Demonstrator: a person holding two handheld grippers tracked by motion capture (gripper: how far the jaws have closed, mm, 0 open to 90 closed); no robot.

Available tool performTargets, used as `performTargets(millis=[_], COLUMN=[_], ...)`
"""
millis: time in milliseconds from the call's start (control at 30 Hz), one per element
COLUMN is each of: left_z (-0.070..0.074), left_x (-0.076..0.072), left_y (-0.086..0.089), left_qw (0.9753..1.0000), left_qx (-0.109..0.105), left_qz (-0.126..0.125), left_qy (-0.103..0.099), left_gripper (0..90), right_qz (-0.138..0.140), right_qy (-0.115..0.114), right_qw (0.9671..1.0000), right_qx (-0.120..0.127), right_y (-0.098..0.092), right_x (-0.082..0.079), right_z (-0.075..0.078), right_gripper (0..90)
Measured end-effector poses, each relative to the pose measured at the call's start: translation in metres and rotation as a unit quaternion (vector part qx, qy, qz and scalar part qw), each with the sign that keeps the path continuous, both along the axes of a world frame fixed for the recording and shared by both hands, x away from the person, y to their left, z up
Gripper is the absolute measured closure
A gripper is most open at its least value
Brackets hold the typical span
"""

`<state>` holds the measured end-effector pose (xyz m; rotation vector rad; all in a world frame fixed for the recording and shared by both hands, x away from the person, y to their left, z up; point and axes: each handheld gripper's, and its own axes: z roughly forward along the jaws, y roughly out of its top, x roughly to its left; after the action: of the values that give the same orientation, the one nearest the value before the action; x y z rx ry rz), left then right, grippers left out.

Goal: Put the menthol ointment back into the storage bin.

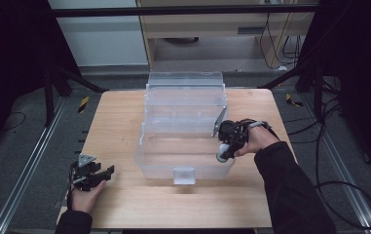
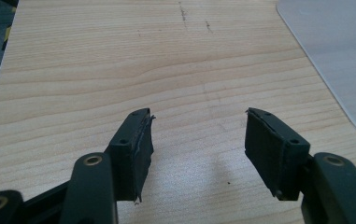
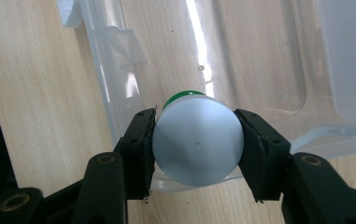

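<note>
My right gripper (image 3: 195,140) has its jaws clamped on a small round container (image 3: 197,145), one jaw on each side of it. It shows a pale grey round face toward the camera with a green rim (image 3: 183,95) behind it; I cannot tell what kind of container it is or what is in it. In the high view the container (image 1: 221,155) hangs at the right front corner of the clear plastic box (image 1: 156,163), just above or at its rim; whether it touches the rim I cannot tell. My right hand (image 1: 257,139) comes in from the right side of the box.

The clear plastic box (image 3: 269,70) sits mid-table, open, with its lid (image 1: 185,80) standing up behind it. An upper tray tier (image 1: 185,109) sits raised behind the lower tub. The tub looks empty as far as I can see; through the clear bottom I see wood. A small clear latch (image 1: 183,174) hangs at the front wall of the box.

My left gripper (image 2: 198,140) has jaws wide apart, holding nothing, above bare wood of the table (image 2: 119,56). In the high view the left gripper (image 1: 91,174) is well left of the box, near the front edge of the table, in my left hand (image 1: 83,197). A corner of the box (image 2: 344,56) shows at upper right in the left gripper view.
</note>
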<state>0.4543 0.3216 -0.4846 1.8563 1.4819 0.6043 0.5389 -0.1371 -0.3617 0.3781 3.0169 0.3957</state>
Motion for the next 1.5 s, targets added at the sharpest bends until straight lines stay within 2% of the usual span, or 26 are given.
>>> performTargets(millis=[267,700,1233,1500], left_z=[0.000,0.000,0.000,0.000], left_x=[0.000,0.000,0.000,0.000], left_y=[0.000,0.000,0.000,0.000], left_qw=[1.0000,1.0000,1.0000,1.0000], left_qx=[0.000,0.001,0.001,0.000], left_qz=[0.000,0.000,0.000,0.000], left_qy=[0.000,0.000,0.001,0.001], left_gripper=[40.8,40.9,40.9,40.8], right_qz=[-0.005,-0.003,-0.002,0.000], right_qy=[0.004,0.015,0.028,0.027], right_qw=[1.0000,0.9998,0.9995,0.9994], right_qx=[-0.001,-0.016,-0.018,-0.022], right_y=[-0.002,-0.002,-0.002,-0.002], right_x=[0.002,0.002,0.002,0.002], right_z=[-0.012,-0.029,-0.040,-0.041], right_gripper=[50.4,50.3,50.0,49.9])
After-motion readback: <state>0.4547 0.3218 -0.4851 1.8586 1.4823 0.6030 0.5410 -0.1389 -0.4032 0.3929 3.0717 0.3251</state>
